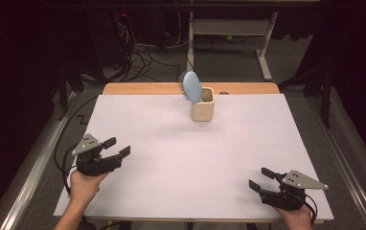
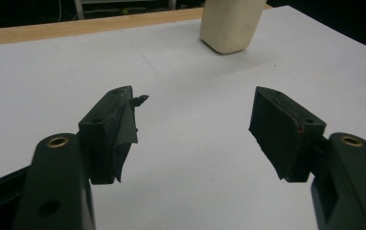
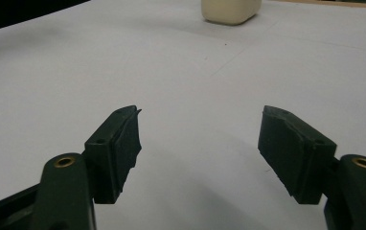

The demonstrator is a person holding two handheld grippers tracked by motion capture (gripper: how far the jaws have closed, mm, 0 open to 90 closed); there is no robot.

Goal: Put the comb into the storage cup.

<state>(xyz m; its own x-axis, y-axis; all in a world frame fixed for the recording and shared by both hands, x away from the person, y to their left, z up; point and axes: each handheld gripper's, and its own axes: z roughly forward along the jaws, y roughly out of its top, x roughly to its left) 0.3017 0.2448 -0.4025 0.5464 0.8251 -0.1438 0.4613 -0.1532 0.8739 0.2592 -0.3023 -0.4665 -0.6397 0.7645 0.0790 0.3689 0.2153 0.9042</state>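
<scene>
I am holding the left gripper (image 1: 117,147) and the right gripper (image 1: 259,178) low at the near corners of the white table (image 1: 181,163), both with jaws standing apart and gripping nothing, while the blue hairbrush (image 1: 191,86) is standing head-up in the cream cup (image 1: 203,108) near the far edge. The brush is leaning over the rim, so I am fearing a sideways touch could tip the light cup toward that edge. The middle is lying free for approaching.
</scene>
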